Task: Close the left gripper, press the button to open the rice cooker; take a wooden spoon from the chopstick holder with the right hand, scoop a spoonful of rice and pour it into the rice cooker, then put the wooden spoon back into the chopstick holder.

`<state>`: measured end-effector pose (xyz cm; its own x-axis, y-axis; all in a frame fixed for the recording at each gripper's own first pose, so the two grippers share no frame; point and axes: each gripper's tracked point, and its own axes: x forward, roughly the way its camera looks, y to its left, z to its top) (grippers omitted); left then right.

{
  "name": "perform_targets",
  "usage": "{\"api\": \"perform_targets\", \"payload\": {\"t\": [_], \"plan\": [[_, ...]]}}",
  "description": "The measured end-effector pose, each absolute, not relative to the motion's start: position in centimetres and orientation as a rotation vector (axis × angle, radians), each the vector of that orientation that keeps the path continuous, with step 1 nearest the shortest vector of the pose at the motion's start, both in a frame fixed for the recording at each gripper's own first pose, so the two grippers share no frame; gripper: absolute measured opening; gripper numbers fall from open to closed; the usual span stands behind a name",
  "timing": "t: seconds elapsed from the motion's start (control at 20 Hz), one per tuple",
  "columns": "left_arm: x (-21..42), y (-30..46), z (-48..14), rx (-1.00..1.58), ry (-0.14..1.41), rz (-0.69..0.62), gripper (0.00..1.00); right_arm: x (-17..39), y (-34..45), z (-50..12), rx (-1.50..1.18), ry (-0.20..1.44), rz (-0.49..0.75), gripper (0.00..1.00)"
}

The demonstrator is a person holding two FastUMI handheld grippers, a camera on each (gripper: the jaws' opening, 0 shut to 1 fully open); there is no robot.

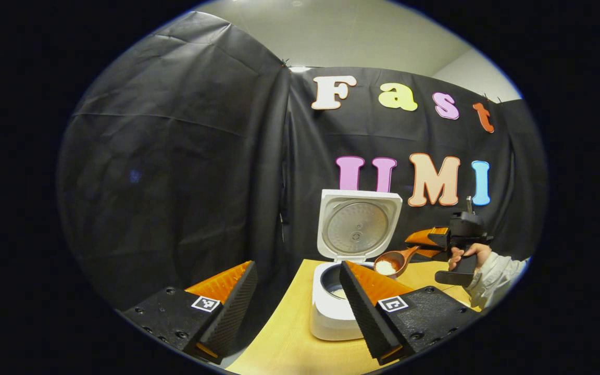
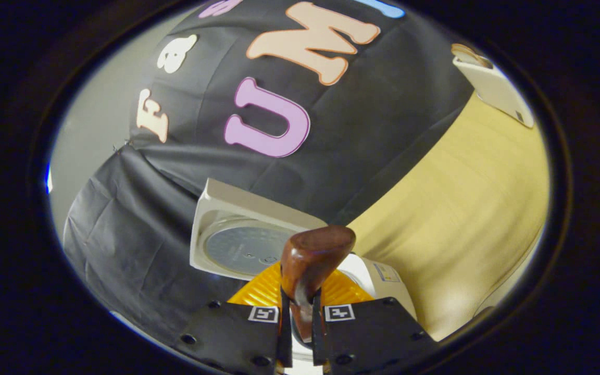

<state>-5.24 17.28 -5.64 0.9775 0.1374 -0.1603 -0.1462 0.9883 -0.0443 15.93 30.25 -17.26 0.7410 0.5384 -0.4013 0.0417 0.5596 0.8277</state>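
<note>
The white rice cooker [image 1: 331, 312] stands on the wooden table [image 1: 289, 344] with its lid [image 1: 357, 225] raised upright; the inner pot [image 1: 331, 281] is partly hidden behind one finger. My left gripper [image 1: 297, 291] is open and empty, low in front of the cooker. Farther off, my right gripper [image 1: 415, 245] is shut on the handle of a wooden spoon [image 1: 394, 260], whose bowl carries white rice [image 1: 385, 267] just above the cooker's right rim. In the right gripper view, my right gripper [image 2: 300, 302] clamps the spoon [image 2: 314, 255], with the open lid [image 2: 242, 246] behind.
A hand [image 1: 465, 254] in a pale sleeve [image 1: 498, 276] holds the right gripper. A white boxy object [image 2: 492, 86] stands at the far side of the table [image 2: 477, 198]. Black cloth closes the back and left; the table's left edge runs close beside the cooker.
</note>
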Motion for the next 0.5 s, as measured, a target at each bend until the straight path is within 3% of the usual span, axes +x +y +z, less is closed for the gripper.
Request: {"api": "perform_targets", "payload": {"t": [0.15,0.2,0.25,0.5], "plan": [[-5.7,18.5,-6.1,-0.060,0.159,0.164,0.94,16.3,32.2,-18.1,0.807,0.673,0.322,0.16],[-5.7,18.8,-6.3,-0.063,0.161,0.169,0.94,16.3,32.7,-18.2,0.760,0.663,0.324,0.20],[-5.8,19.1,-6.4,-0.065,0.162,0.173,0.93,16.4,33.3,-18.3,0.714,0.653,0.331,0.16],[-5.9,19.8,-7.1,-0.081,0.166,0.184,0.94,15.7,36.0,-18.1,0.503,0.609,0.389,0.18]]}}
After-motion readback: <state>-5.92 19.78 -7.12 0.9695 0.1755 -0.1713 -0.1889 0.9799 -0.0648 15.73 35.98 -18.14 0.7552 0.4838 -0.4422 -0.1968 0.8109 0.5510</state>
